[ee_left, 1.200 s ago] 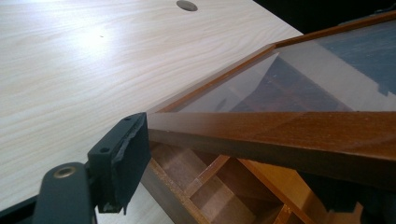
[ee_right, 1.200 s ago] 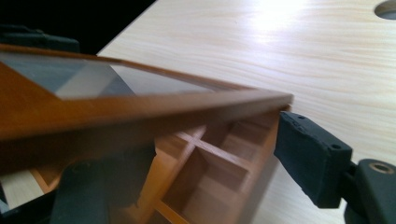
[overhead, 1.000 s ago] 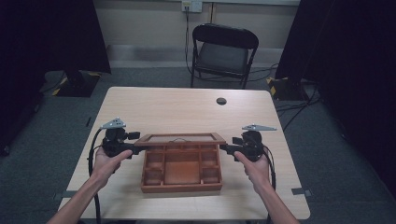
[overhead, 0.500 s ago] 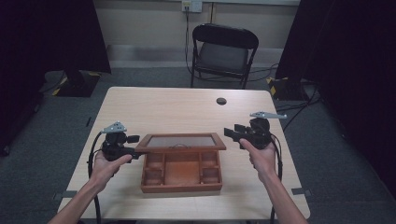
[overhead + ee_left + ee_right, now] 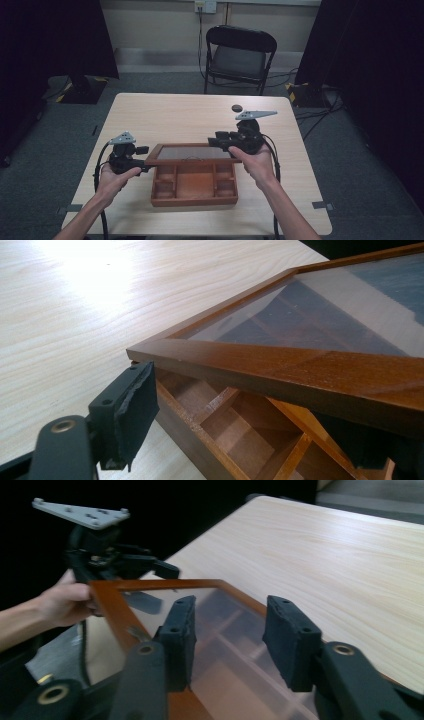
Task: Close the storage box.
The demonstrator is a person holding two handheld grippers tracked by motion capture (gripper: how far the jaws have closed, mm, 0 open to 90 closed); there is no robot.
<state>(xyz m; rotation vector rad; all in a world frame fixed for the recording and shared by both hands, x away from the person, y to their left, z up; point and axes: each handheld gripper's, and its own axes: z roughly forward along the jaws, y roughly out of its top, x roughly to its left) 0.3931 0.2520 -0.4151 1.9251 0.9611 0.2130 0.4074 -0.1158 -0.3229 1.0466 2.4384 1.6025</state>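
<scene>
Your left gripper (image 5: 145,162) clamped lid (image 5: 192,152) at box's (image 5: 194,187) left edge. Your right gripper (image 5: 216,142) above lid's right end, jaws just narrowing, gripping nothing.

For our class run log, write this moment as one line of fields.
left gripper: on lid's left edge | right gripper: jaws closing, off the lid | glass lid: raised, tilted | wooden compartment box: open on table

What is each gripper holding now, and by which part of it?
The left gripper holds the raised glass lid by the left front corner of its wooden frame. The right gripper holds nothing; its jaws have just been closing, empty, above the glass.
</scene>
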